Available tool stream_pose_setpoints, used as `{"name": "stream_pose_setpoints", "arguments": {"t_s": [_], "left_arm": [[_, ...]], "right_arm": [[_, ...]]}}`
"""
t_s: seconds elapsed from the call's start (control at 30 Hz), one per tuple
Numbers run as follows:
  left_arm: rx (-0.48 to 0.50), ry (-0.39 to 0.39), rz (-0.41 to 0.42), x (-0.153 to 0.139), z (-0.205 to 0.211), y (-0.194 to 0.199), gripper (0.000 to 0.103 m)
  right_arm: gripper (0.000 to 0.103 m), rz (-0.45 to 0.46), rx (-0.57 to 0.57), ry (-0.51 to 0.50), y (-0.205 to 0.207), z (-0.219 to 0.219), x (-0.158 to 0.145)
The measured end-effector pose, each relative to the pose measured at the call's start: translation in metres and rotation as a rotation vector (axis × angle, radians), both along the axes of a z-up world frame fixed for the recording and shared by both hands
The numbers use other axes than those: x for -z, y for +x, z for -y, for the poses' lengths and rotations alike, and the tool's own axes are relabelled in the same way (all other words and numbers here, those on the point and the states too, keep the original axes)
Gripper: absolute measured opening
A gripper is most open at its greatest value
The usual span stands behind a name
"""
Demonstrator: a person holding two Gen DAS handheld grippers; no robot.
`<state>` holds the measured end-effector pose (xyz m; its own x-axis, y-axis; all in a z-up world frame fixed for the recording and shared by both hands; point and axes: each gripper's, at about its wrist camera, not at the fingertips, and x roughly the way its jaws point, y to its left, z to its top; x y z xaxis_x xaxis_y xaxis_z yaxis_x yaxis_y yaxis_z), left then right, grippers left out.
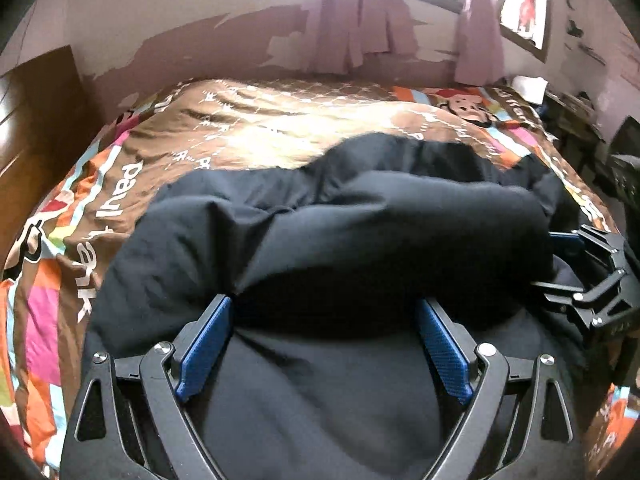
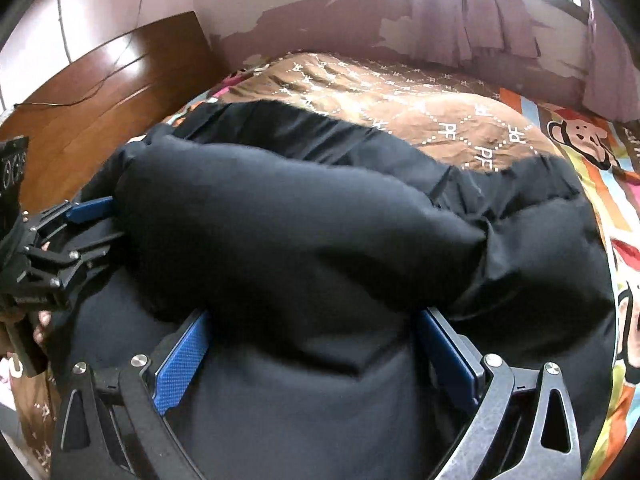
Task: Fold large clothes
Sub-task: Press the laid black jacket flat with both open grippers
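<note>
A bulky black padded garment lay on the brown patterned bedspread, towards the bed's near edge. A thick roll of it stood doubled over the flatter part below, so one fold looked under way but not laid down or smoothed; further folds seemed left. The left gripper had its blue pads wide, with the roll bulging between them; the right gripper likewise. Whether either actually pinched the cloth could not be told.
</note>
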<state>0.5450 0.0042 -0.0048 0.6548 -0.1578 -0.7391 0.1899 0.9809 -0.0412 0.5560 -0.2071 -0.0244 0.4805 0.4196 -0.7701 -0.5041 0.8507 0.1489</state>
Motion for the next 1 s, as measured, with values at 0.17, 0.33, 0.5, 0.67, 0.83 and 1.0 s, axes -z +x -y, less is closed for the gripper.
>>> {"name": "stream_pose_setpoints", "arguments": {"t_s": [0.17, 0.33, 0.5, 0.67, 0.83, 1.0], "left_arm": [[-0.019, -0.006, -0.013, 0.009, -0.013, 0.013, 0.09], [-0.054, -0.071, -0.005, 0.006, -0.028, 0.024, 0.09], [-0.174, -0.154, -0.031, 0.002, -0.06, 0.042, 0.089], [-0.218, -0.246, -0.084, 0.008, -0.08, 0.051, 0.09], [-0.215, -0.272, -0.055, 0.013, -0.082, 0.041, 0.09], [-0.211, -0.274, -0.047, 0.014, -0.078, 0.036, 0.09]], "right_arm": [[0.103, -0.001, 0.006, -0.023, 0.027, -0.007, 0.005], [0.103, -0.005, 0.036, -0.024, 0.051, -0.009, 0.006], [0.103, 0.01, 0.127, -0.014, 0.071, 0.003, 0.003], [0.103, -0.028, 0.226, -0.001, 0.093, 0.023, 0.013], [0.103, -0.071, 0.21, 0.026, 0.098, 0.024, 0.026], [0.103, -0.074, 0.206, 0.079, 0.093, 0.031, 0.028]]}}
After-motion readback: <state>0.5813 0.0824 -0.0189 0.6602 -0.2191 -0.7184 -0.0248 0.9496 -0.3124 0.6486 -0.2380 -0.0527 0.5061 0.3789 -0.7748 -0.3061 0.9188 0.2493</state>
